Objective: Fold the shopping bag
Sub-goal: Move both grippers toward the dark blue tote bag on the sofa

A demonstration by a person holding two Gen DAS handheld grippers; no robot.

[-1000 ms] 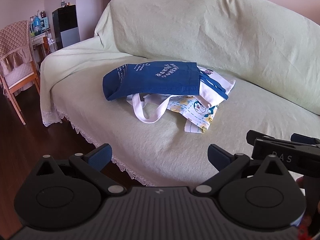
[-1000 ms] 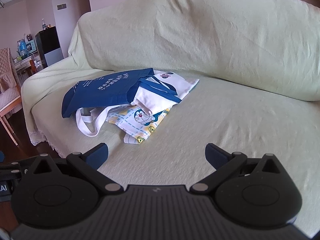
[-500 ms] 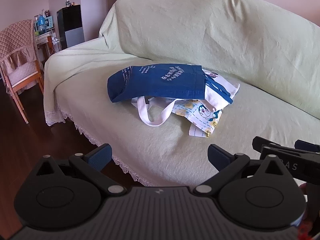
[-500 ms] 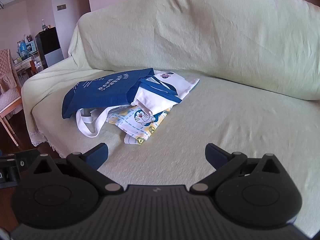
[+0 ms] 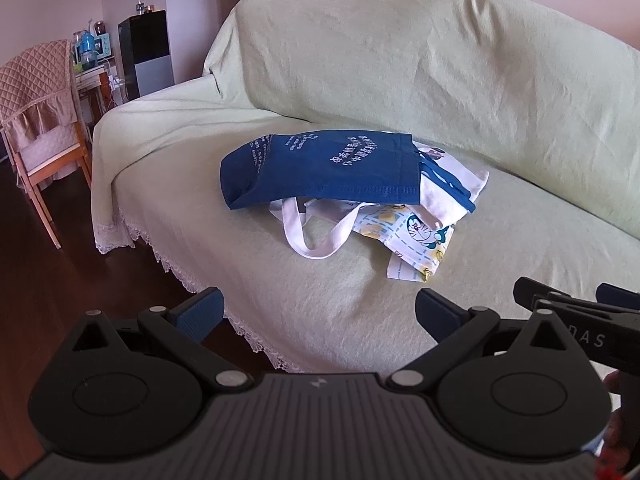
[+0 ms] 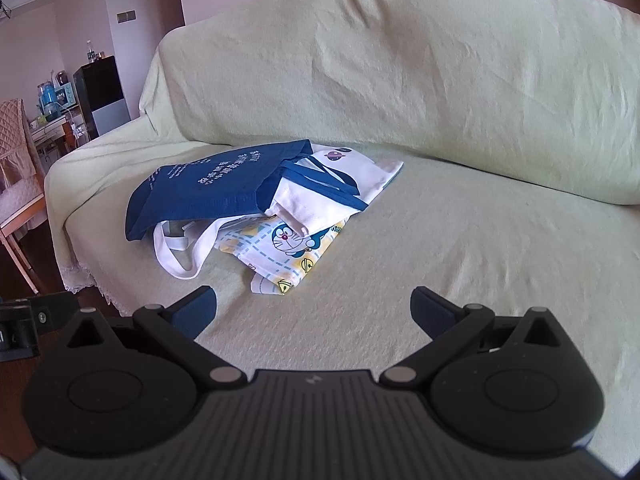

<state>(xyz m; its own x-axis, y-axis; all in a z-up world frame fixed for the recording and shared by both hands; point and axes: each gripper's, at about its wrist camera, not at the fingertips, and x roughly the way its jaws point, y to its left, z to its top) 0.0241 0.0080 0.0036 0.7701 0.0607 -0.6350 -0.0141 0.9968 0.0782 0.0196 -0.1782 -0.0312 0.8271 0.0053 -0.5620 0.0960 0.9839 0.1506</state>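
white bag [image 6: 340,188] partly under blue bag [image 6: 212,188], its print unreadable

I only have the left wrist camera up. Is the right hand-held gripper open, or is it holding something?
Observer: The right wrist view shows the right hand-held gripper open and empty, short of the blue bag.
Operator: What is printed on the white bag underneath it?
Observer: A purple ringed planet, near the far edge of the white bag.
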